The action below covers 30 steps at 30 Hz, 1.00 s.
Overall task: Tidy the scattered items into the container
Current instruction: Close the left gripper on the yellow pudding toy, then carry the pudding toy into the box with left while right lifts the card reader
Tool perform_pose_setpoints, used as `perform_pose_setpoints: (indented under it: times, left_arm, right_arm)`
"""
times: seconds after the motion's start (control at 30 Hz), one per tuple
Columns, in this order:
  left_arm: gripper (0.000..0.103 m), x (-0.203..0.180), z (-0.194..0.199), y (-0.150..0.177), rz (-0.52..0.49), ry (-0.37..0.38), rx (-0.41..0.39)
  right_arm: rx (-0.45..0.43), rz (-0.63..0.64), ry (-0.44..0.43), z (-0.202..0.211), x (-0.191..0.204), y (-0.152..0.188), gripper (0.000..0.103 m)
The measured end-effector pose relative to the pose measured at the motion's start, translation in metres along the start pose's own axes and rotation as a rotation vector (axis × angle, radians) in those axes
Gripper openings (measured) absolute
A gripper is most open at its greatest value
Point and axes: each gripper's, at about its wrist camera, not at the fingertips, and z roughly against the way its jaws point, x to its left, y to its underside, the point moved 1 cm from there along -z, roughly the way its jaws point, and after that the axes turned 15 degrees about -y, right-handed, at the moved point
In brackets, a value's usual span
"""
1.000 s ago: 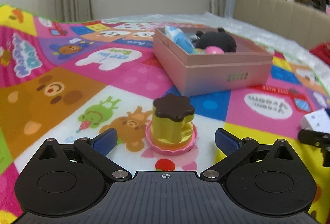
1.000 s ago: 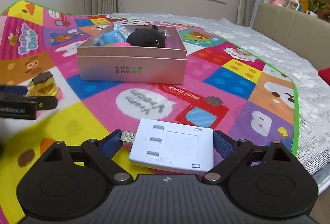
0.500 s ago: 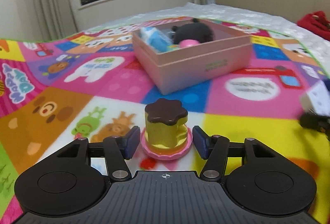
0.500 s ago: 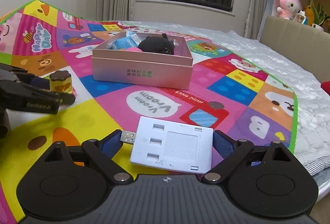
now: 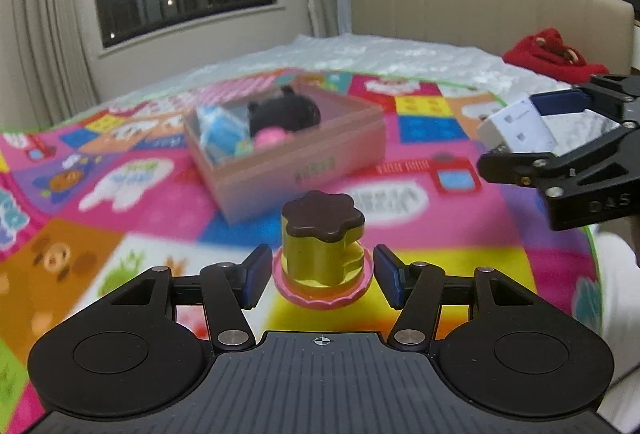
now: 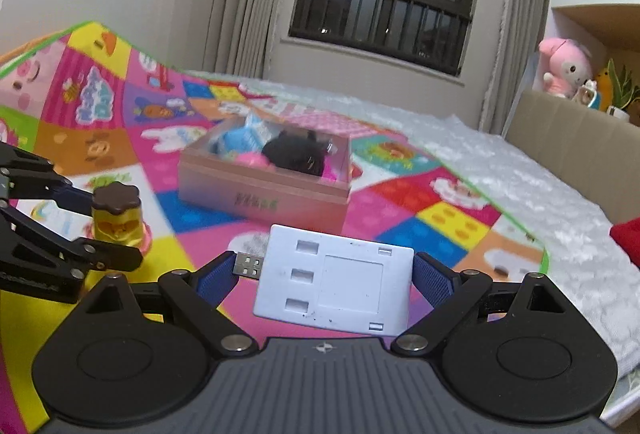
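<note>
My left gripper (image 5: pixel 322 276) is shut on a toy pudding (image 5: pixel 322 234), yellow with a brown flower-shaped top and a pink plate; its pads press the plate's rim. The right wrist view shows the pudding (image 6: pixel 116 218) hanging above the mat. My right gripper (image 6: pixel 324 280) is shut on a white USB hub (image 6: pixel 352 274), held flat with its plug to the left; in the left wrist view the hub (image 5: pixel 516 126) hangs at the right. The pink box (image 5: pixel 304 162) lies ahead of both, holding a black plush (image 5: pixel 286 112) and a blue packet (image 5: pixel 222 130).
A colourful play mat (image 5: pixel 120 174) covers the bed, with white quilt (image 6: pixel 520 202) beyond it. A beige headboard (image 5: pixel 480 10) stands at the back right with a red cloth (image 5: pixel 552 54) in front. Plush toys (image 6: pixel 564 66) sit above it.
The left jaws closed on the pudding and lifted it off the mat. The right gripper rose with the hub. Both now sit higher, and the right gripper shows in the left view.
</note>
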Motion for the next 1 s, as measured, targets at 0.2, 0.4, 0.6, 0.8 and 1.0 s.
perform_pose_setpoints:
  times: [0.2, 0.4, 0.6, 0.8, 1.0]
  left_arm:
    - [0.061, 0.019, -0.046, -0.062, 0.009, -0.051, -0.08]
    - [0.061, 0.034, -0.11, -0.103, 0.037, -0.056, -0.069]
    - [0.096, 0.043, -0.129, -0.081, 0.124, 0.008, 0.006]
    - [0.1, 0.043, -0.09, -0.036, 0.186, 0.014, 0.023]
    - [0.102, 0.037, -0.084, -0.012, 0.191, 0.016, 0.07]
  right_arm:
    - [-0.073, -0.079, -0.037, -0.003, -0.022, -0.021, 0.093]
    - [-0.037, -0.106, -0.071, -0.026, -0.026, -0.015, 0.093]
    - [0.012, -0.117, -0.067, -0.046, -0.027, -0.007, 0.093]
    - [0.024, -0.082, -0.042, -0.066, -0.029, -0.016, 0.093]
    - [-0.062, 0.015, -0.033, -0.104, -0.03, -0.062, 0.093]
